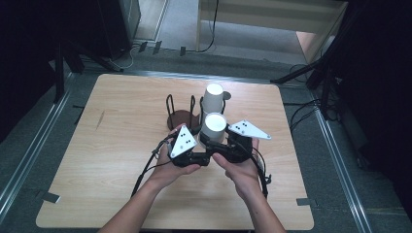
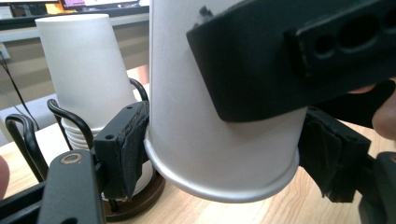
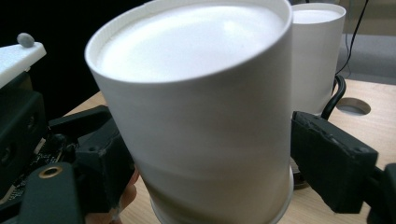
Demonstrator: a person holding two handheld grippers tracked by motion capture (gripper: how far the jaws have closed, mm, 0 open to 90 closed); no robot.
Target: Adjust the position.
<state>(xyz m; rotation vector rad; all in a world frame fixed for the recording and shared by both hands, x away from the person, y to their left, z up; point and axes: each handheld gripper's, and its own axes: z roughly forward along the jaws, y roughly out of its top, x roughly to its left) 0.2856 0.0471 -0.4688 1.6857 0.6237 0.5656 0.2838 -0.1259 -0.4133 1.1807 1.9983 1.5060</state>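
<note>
Two grippers meet at one cup [image 1: 213,127] — left gripper [image 1: 200,141] clamps its rim, right gripper [image 1: 228,141] stands apart; next, left carries it alone.

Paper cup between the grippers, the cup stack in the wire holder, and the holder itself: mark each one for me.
paper cup [image 3: 201,121], right gripper view, on its side wall.
cup stack [image 2: 84,70], left gripper view, on the top cup's wall.
wire holder [image 1: 180,118], high view, on its brown base.

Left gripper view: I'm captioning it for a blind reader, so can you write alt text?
An upside-down white paper cup stands between the left gripper's black pads, the left pad against its rim. The other gripper's jaw crosses the cup higher up. Behind, a stack of cups sits in a black wire holder.
</note>
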